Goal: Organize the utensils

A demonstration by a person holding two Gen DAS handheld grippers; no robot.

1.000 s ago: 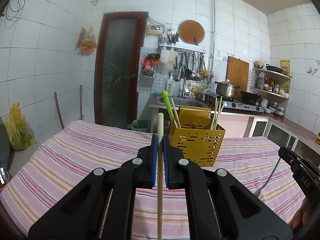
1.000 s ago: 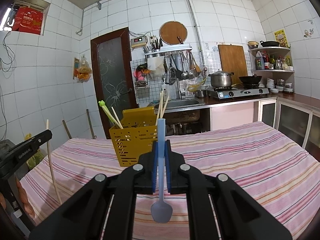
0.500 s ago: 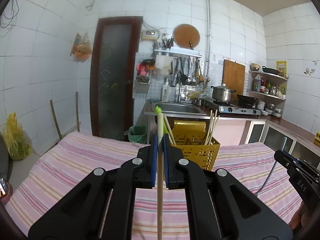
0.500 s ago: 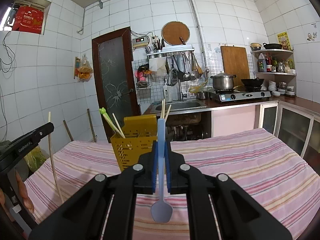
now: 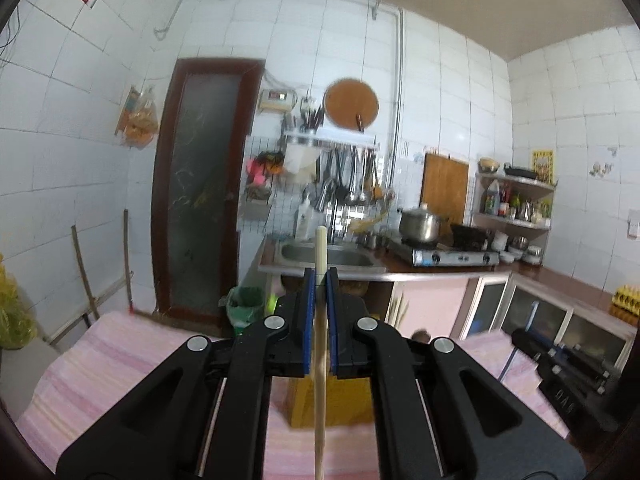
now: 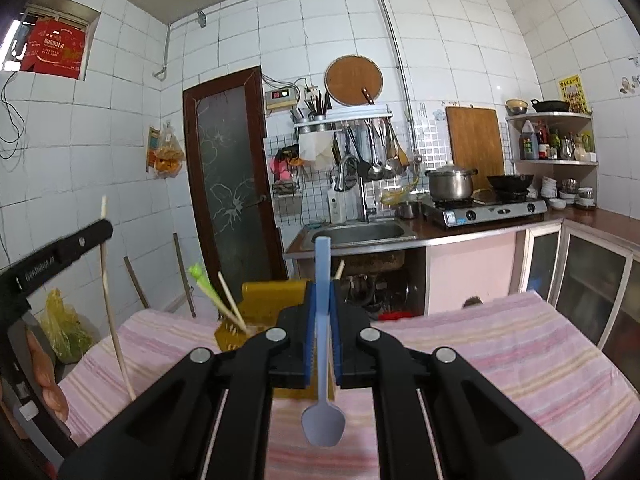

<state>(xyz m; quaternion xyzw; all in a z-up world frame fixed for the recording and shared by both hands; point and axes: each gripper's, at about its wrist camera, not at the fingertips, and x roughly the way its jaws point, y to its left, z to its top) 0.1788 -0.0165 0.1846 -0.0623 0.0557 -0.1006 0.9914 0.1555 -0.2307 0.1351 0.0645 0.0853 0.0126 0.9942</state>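
We see a table under a pink striped cloth [image 6: 500, 344] filling the lower part of both views, with a tiled kitchen behind it: a dark-framed glass door [image 6: 232, 184], a steel sink [image 6: 356, 234], a gas stove [image 6: 488, 208] with a lidded pot [image 6: 450, 184] on it, and a round wooden board [image 6: 354, 76] hung above a rack of ladles.

On the cloth stands the yellow utensil basket [image 6: 272, 300], largely hidden behind the black gripper bodies in both views (in the left wrist view only its lower front [image 5: 344, 400] shows, blurred). A green-tipped stick [image 6: 206, 284] and pale chopsticks [image 6: 232, 304] lean out of it to the left.

Our left gripper [image 5: 320, 284] is closed on a wooden chopstick [image 5: 319, 380], which stands upright between the blue pads and sticks out above them; the basket sits directly below and ahead of it. In the right wrist view this gripper [image 6: 105, 229] appears at the left edge, well to the left of the basket.

Our right gripper [image 6: 322, 304] is clamped on a light blue spoon [image 6: 322, 424], handle up, bowl hanging below the pads, just in front of the basket.

Writing: a red box [image 6: 54, 48] in the wall niche carries print too small to read; the lettering on the left gripper's side is blurred.
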